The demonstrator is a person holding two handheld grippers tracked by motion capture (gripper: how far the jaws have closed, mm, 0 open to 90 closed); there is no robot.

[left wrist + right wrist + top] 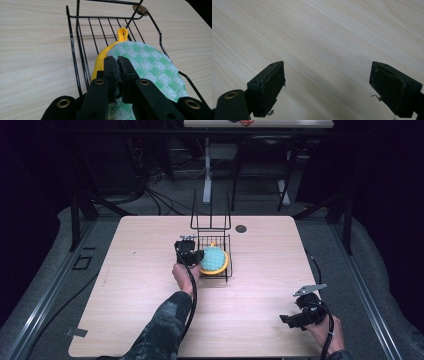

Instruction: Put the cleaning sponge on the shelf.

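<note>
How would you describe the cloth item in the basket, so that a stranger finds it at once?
Near the middle of the wooden table stands a black wire basket. Inside lies a round pot holder, pinched by the left gripper. Its green-and-white checks, yellow edge and yellow loop set it apart.
</note>
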